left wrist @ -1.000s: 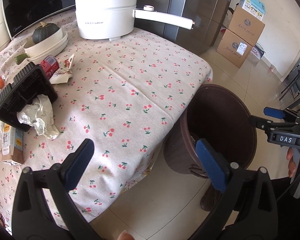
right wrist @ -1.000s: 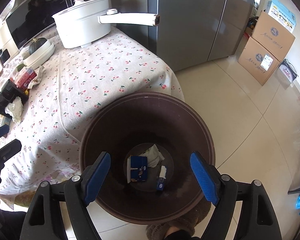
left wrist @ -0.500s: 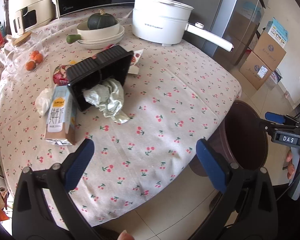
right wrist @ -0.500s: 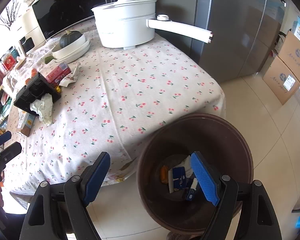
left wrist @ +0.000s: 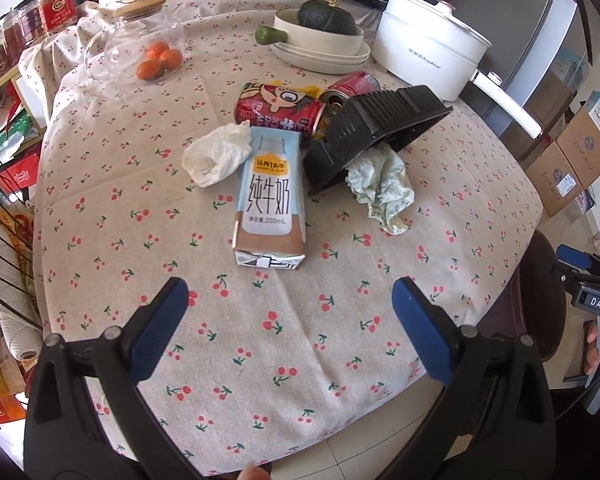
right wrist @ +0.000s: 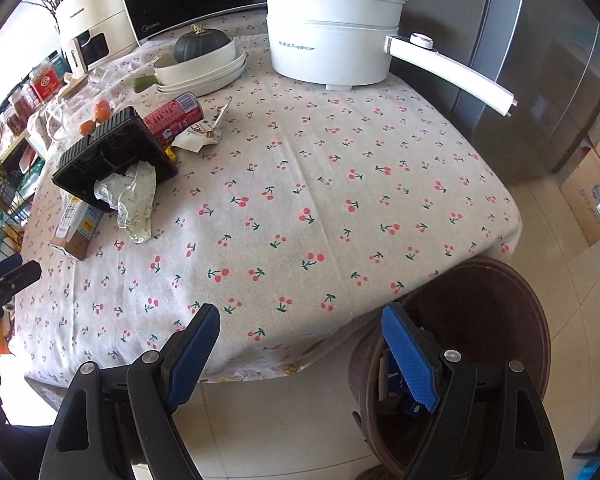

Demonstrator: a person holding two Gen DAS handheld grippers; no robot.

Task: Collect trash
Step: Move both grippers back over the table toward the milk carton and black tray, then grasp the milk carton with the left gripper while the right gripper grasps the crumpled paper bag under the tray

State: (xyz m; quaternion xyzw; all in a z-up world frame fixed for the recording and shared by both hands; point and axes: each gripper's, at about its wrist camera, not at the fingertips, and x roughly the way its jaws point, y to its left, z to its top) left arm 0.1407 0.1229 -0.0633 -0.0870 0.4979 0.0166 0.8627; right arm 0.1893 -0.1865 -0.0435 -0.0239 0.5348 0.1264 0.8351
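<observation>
A milk carton lies on the cherry tablecloth straight ahead of my open, empty left gripper. Around the carton lie a white crumpled tissue, a red can, a tipped black plastic tray and crumpled pale paper. The same trash shows far left in the right wrist view, with the tray and carton. My right gripper is open and empty over the table's near edge, beside the brown bin, which holds some trash.
A white electric pot with a long handle, stacked bowls with a squash, a glass jar of oranges and a microwave stand at the table's back. A fridge and cardboard boxes stand to the right.
Both grippers swung left, away from the bin and toward the table. The left gripper now faces the carton and other trash; the bin has slid to the right edge of each view.
</observation>
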